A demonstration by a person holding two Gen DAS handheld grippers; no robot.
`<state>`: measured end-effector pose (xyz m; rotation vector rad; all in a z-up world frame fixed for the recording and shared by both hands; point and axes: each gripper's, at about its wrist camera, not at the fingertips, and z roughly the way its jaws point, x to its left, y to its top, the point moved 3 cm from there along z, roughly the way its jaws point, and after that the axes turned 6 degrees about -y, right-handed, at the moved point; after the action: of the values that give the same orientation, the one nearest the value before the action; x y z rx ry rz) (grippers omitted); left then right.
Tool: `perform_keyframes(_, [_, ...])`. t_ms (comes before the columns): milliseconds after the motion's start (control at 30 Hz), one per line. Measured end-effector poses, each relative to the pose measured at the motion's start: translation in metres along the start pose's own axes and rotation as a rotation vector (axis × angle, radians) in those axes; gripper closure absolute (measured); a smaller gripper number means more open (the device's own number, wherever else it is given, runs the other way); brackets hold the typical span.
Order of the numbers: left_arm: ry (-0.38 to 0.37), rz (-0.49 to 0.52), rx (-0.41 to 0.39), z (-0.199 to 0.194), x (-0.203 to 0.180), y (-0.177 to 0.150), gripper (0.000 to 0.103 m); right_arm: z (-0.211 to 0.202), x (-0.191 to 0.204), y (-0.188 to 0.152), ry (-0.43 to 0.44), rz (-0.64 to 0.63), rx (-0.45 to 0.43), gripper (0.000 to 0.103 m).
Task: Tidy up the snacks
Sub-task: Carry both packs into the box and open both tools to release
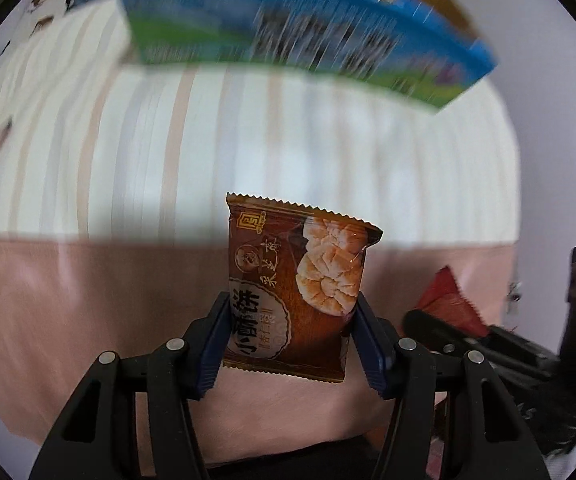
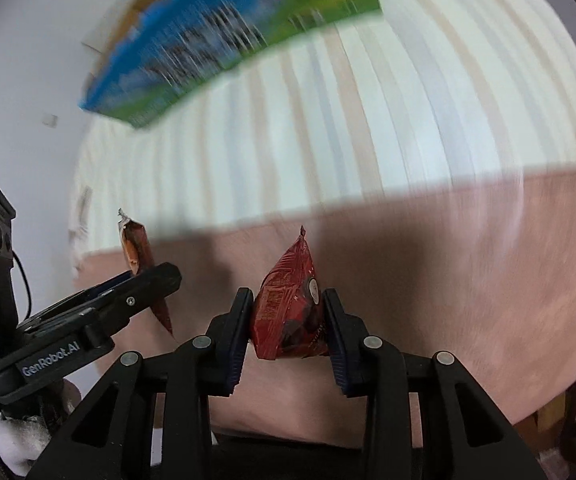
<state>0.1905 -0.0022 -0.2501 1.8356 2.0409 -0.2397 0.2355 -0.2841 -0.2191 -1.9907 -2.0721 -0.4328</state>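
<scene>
The left gripper [image 1: 290,328] is closed on a brown snack packet [image 1: 296,292], which stands upright between its blue pads, lifted above the pink cloth [image 1: 88,300]. Just beside it, the right gripper [image 2: 288,320] is clamped on a red snack packet [image 2: 288,312] in the same way. Beyond the pink cloth lies a striped white sheet [image 1: 248,152]. At the far side of this sheet stands a blue and green box [image 1: 288,36], blurred.
</scene>
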Motion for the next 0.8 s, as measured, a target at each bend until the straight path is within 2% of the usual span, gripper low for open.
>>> perform_keyframes(133, [-0.050,0.026,-0.078,-0.040,-0.020,0.051,0.048,-0.041,0.019,0.043,0.052,-0.030,-0.077,0.065])
perform_keyframes(233, [-0.057,0.046,-0.128,-0.059,-0.030,0.086,0.048,-0.071,0.037,0.083,0.074,-0.070,-0.142,0.065])
perform_keyframes(433, [-0.032,0.060,-0.171,-0.070,-0.038,0.175,0.048,-0.105,0.066,0.184,0.028,-0.139,-0.242,0.065])
perform_keyframes(567, [-0.002,0.025,-0.127,-0.051,-0.028,0.244,0.048,-0.094,0.073,0.255,-0.040,-0.162,-0.232,0.065])
perform_keyframes(667, [0.028,0.006,-0.081,-0.028,-0.017,0.276,0.048,-0.071,0.070,0.301,-0.118,-0.176,-0.190,0.065])
perform_keyframes(800, [0.068,-0.014,-0.004,0.008,-0.004,0.310,0.048,-0.036,0.062,0.334,-0.193,-0.176,-0.118,0.065])
